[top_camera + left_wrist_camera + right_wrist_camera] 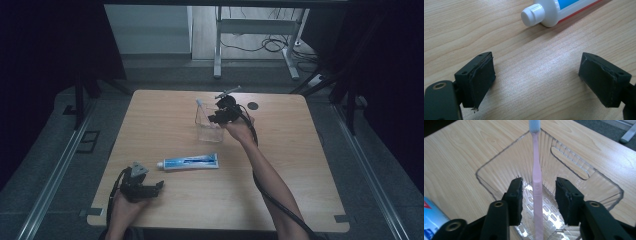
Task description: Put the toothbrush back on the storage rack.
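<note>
A clear plastic holder (209, 125) stands on the far middle of the wooden table (280, 165). A pink toothbrush (536, 175) with a pale blue head (199, 103) leans inside it, head up against the far rim (499, 157). My right gripper (217, 116) hangs over the holder, open. In the right gripper view the handle runs between the jaws of the right gripper (539, 197) with a gap on each side. A blue and white toothpaste tube (190, 161) lies flat nearer the front. My left gripper (159, 187) rests low at the front left, open, the left gripper (536, 75) facing the white cap (531, 15).
A small dark round mark (253, 105) sits on the table right of the holder. Beyond the far edge stands a metal desk frame (217, 50) with cables on the floor. The tube's end (431, 217) shows at the lower left of the right gripper view.
</note>
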`<state>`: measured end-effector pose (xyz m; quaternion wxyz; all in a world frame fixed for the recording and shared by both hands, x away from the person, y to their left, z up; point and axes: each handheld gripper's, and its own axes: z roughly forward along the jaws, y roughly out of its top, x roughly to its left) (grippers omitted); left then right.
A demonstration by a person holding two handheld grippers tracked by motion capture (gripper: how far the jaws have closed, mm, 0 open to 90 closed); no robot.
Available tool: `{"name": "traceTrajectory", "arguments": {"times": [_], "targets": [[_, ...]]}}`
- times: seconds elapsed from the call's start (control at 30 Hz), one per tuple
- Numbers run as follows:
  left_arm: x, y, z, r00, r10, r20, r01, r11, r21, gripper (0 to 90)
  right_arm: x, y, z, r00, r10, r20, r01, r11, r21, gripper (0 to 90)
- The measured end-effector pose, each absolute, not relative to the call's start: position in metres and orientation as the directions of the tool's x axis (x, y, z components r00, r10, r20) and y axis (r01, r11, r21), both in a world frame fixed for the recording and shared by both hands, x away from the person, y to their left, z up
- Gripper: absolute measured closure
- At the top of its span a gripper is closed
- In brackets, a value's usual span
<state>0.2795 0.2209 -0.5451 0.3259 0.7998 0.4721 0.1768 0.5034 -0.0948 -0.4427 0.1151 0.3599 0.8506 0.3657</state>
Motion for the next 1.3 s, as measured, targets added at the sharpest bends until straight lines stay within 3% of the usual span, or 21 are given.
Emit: {"name": "traceTrajectory", "arguments": {"times": [0.6, 1.3], "targets": [[0.279, 0.221, -0.545, 0.492, 0.87, -0.026, 0.64, -0.341, 0.688, 13.1, 0.473, -0.115, -0.422, -0.739, 0.672, 0.05, 0.475, 0.467, 0.746, 32.1], [0.279, 0.221, -0.545, 0.492, 0.87, -0.026, 0.64, -0.341, 0.688, 13.2, 0.436, -0.136, -0.416, -0.765, 0.644, 0.012, 0.431, 0.499, 0.752, 14.8]]}}
